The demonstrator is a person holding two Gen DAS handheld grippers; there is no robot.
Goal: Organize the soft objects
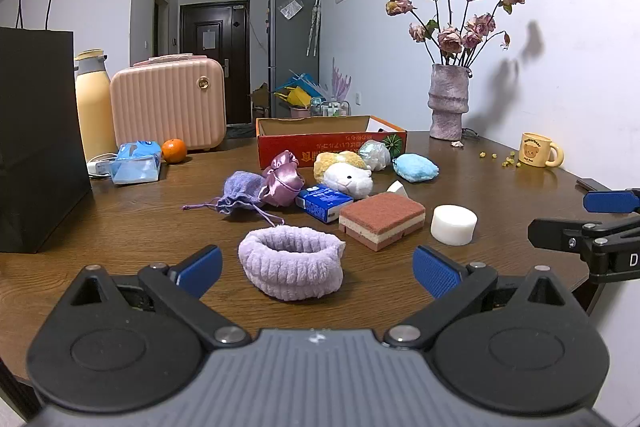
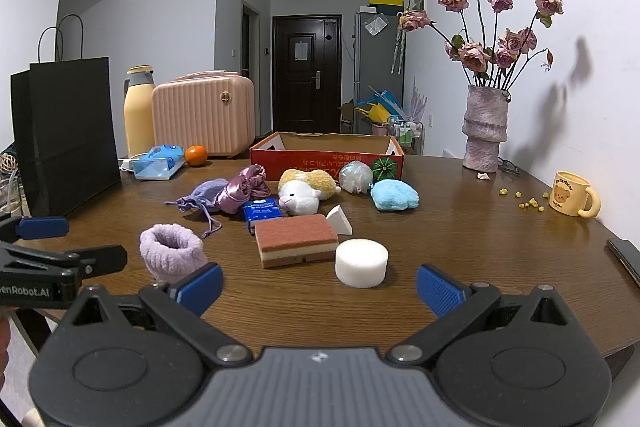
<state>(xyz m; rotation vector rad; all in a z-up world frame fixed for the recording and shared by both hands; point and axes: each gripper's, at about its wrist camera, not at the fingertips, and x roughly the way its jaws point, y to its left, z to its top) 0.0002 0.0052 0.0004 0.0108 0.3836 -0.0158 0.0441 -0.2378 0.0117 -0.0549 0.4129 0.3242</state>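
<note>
While nothing is yet gripped, reads as the opening step: approach, first pick not made. Left gripper with jaws spread wide, empty, aimed at lilac headband lying between and just ahead of the pads, not touching. Right gripper likewise spread wide, empty; white round sponge nearest, just ahead. Layered scouring sponge beside it, touching neither gripper. Further back, clustered near the front wall of the red cardboard box: plush toy, blue puff, satin pouch, purple drawstring bag, blue tissue pack. Box open-topped, apparently empty, likely destination — judgement only.

Next move, judged: advance left over headband, close on its near wall, lift clear, carry over the cluster into box. Soft ring will likely collapse under squeeze; grip low.

Room: bare table to the right of sponges, open. Near table edge just under both grippers. Mug and vase well apart at far right. Black paper bag bounds the left.
</note>
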